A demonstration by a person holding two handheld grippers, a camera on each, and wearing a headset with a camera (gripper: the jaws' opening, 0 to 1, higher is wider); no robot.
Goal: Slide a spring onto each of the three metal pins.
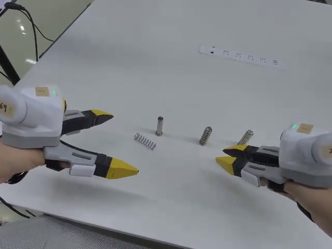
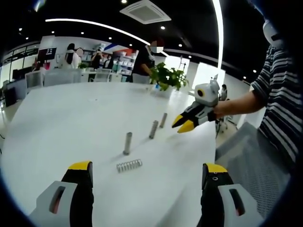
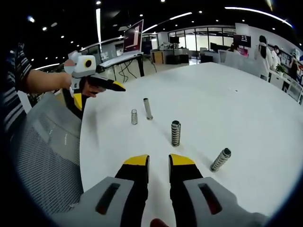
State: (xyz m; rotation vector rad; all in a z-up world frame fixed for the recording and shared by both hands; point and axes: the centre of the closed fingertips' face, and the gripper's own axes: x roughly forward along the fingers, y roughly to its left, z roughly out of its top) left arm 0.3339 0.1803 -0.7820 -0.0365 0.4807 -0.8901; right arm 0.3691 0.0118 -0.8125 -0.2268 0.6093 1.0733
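"Where was the loose spring [image 1: 144, 141]?"
"Flat on the table [image 1: 155, 52], just beside the bare pin [image 1: 160, 125]. The middle pin [image 1: 206, 135] and the leaning end pin [image 1: 245, 137] each wore a spring."
"And the grippers?"
"The left gripper [image 1: 120, 143] gaped wide, empty. The right gripper [image 1: 225, 155] was nearly closed, a slim gap left, gripping nothing."
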